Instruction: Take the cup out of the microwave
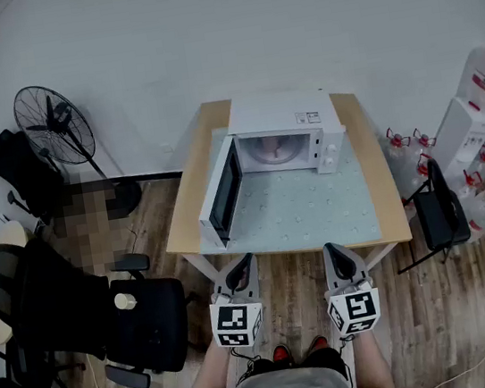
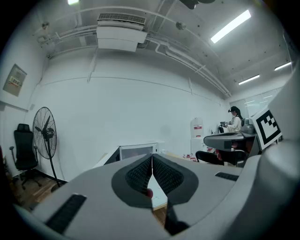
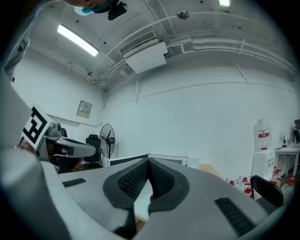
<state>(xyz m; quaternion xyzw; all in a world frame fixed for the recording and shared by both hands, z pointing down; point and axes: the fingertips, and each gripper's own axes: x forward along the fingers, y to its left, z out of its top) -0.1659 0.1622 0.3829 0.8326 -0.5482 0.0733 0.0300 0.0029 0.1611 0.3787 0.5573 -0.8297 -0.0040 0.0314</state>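
A white microwave (image 1: 290,118) stands at the back of the wooden table (image 1: 391,211), its door (image 1: 221,192) swung open to the left. Inside the cavity shows a pale pinkish shape, the cup (image 1: 270,149), too small to make out in detail. My left gripper (image 1: 244,260) and right gripper (image 1: 334,251) hover side by side before the table's near edge, well short of the microwave. Both have their jaws pressed together with nothing between them. In the left gripper view the left gripper (image 2: 152,161) half hides the microwave (image 2: 137,151); the right gripper (image 3: 148,165) does likewise in its own view.
A standing fan (image 1: 57,123) and black office chairs (image 1: 145,325) crowd the left side. Another black chair (image 1: 440,209) stands right of the table, with water bottles (image 1: 483,78) and a white shelf beyond. A light mat (image 1: 308,210) covers the tabletop before the microwave.
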